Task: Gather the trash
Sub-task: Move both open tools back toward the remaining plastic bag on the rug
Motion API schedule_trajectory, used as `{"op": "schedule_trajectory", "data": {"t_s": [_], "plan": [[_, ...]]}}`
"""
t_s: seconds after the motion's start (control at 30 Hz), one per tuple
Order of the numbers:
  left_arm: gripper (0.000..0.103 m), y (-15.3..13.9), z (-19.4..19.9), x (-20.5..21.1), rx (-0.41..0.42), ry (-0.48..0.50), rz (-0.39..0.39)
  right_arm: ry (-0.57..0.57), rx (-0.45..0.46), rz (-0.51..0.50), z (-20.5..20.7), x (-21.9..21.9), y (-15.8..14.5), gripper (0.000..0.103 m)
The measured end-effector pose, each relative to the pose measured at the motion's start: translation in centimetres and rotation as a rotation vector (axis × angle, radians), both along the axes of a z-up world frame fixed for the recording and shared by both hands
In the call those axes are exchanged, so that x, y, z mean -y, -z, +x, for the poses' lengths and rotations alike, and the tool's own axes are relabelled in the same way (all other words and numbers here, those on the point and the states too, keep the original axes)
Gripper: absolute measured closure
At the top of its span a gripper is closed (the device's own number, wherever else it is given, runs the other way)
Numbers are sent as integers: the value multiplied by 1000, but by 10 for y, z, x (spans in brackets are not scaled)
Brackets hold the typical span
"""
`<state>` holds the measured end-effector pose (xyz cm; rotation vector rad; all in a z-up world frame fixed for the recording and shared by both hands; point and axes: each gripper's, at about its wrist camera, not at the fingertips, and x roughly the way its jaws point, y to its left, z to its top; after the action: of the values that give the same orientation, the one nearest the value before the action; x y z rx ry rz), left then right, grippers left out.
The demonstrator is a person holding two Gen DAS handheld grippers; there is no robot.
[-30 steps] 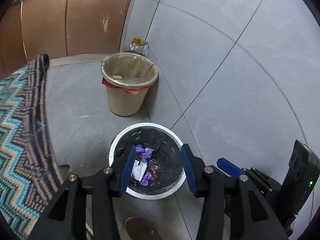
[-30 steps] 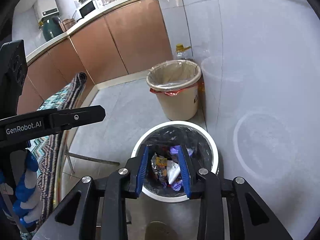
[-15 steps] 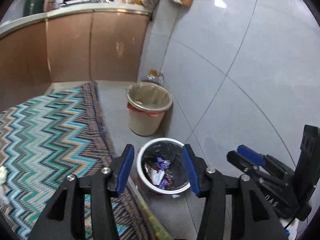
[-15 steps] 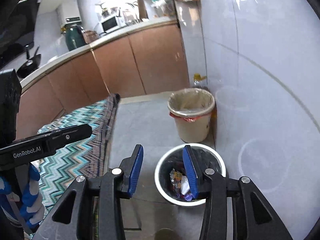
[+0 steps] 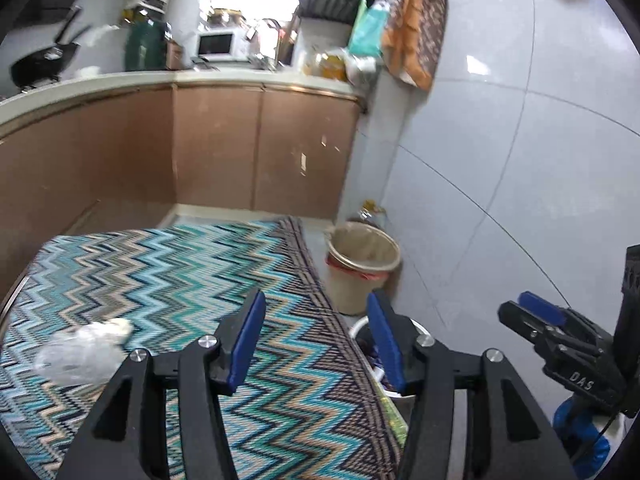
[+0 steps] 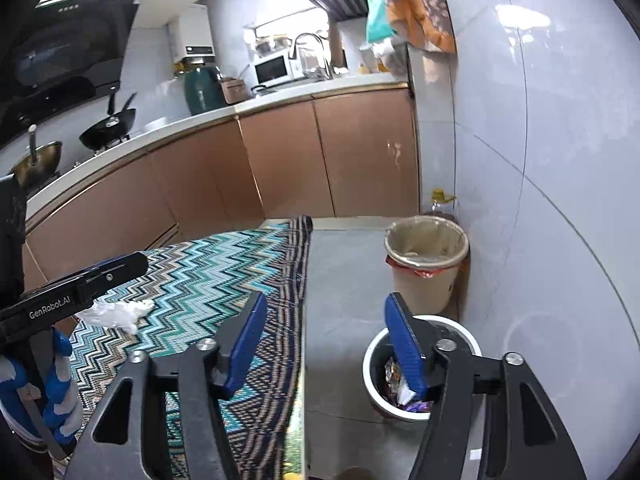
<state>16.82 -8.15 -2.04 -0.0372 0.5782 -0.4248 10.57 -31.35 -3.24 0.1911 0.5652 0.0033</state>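
One piece of trash is showing on the table: a crumpled clear plastic wrapper with a white wad [image 5: 82,350] lying on the zigzag-patterned teal and brown tablecloth [image 5: 168,280], toward my left. I am holding my left gripper [image 5: 316,340] above the cloth with its blue-padded jaws spread wide and nothing between them. My right gripper [image 6: 332,344] is hanging over the table's edge, equally wide open and empty, touching nothing.

To do this pickup well, I am judging that the left gripper is the better placed one, since the wrapper sits just beside it. I should be coming down with the jaws straddling the bulkiest part of the wad, so the thin film bunches between the pads instead of slipping out, and keeping the tips just clear of the cloth so I am not pinching fabric and dragging it along.

The white-rimmed round bin with a black liner [image 6: 460,326], already holding colourful wrappers, is standing on the grey floor beside the table, in front of a beige plastic bucket lined with a bag [image 6: 426,264] against the tiled wall. That nearer bin is likely where the wrapper is going.
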Motion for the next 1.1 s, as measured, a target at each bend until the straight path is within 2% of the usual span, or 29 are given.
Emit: {"op": "schedule_trajectory", "data": {"t_s": [0.07, 0.13, 0.4, 0.83, 1.1], "plan": [[46, -5, -11, -12, 31, -36, 8, -2, 14, -13, -6, -8, -6, 29], [46, -8, -19, -21, 57, -62, 13, -2, 30, -35, -13, -18, -13, 16], [45, -11, -40, -51, 114, -145, 42, -9, 56, -71, -25, -39, -28, 1], [41, -3, -37, -96, 161, -263, 92, -48, 38, -127, -15, -67, -28, 0], [41, 19, -13, -124, 125, -334, 119, -77, 2, -150, -1, -83, -18, 0]]}}
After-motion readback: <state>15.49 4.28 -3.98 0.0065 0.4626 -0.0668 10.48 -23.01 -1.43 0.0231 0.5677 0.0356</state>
